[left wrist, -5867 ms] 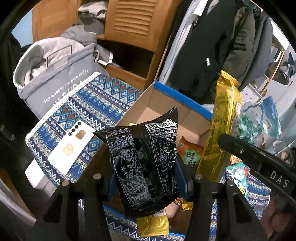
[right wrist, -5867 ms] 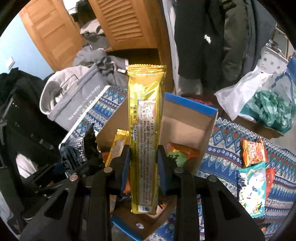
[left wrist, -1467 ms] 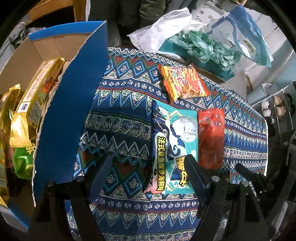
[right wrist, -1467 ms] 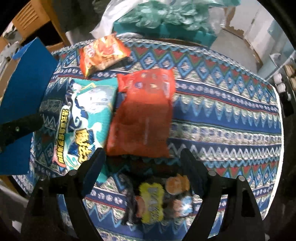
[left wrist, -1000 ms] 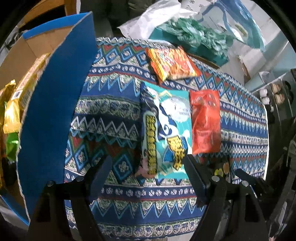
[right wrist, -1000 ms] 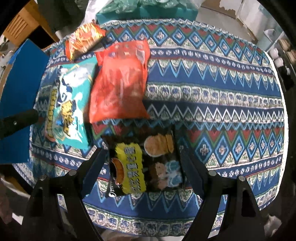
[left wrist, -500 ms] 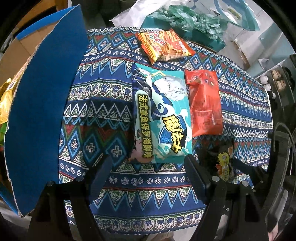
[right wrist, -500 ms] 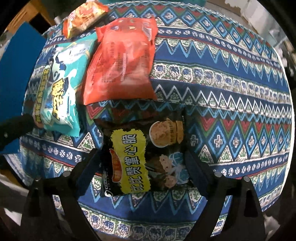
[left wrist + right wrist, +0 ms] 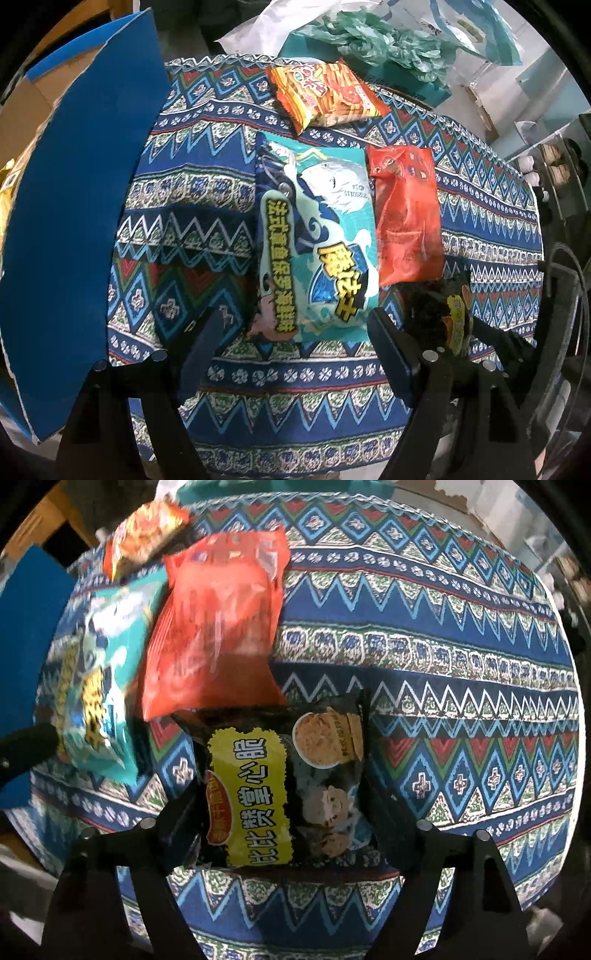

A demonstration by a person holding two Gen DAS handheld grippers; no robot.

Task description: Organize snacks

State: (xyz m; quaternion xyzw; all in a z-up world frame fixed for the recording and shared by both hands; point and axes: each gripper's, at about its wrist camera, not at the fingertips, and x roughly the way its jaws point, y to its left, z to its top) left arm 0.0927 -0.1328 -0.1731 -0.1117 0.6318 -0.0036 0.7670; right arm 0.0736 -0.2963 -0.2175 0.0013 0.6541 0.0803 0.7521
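The right gripper (image 9: 284,812) points straight down over a black crinkled foil snack packet with a yellow label (image 9: 284,794), which lies flat on the desk's blue patterned zigzag cloth (image 9: 443,657). Its fingers (image 9: 388,823) are closing: the packet sits between them, its two side edges right at the inner faces, but whether the pads already press on it cannot be told. Just beyond the fingertips, a red translucent plastic snack bag (image 9: 218,627) lies with its near edge touching the black packet's far edge.

The left gripper (image 9: 291,332) hangs with its fingers (image 9: 388,347) spread wide and holding nothing. A large teal foil snack bag with a cartoon figure and yellow lettering (image 9: 317,240) lies on the cloth, its near end between the two fingertips without touching either. Beside it, toward the right finger, lies the red bag, their long edges meeting. Farther out beyond the fingertips rests an orange snack packet printed with fries (image 9: 325,92), close to the teal bag's far end. Outside the left finger rises the blue flap of an open cardboard box (image 9: 74,221), with yellow wrappers (image 9: 5,184) just visible inside at the frame's edge. Past the desk sit crumpled green plastic (image 9: 376,40) and white bags (image 9: 258,29).
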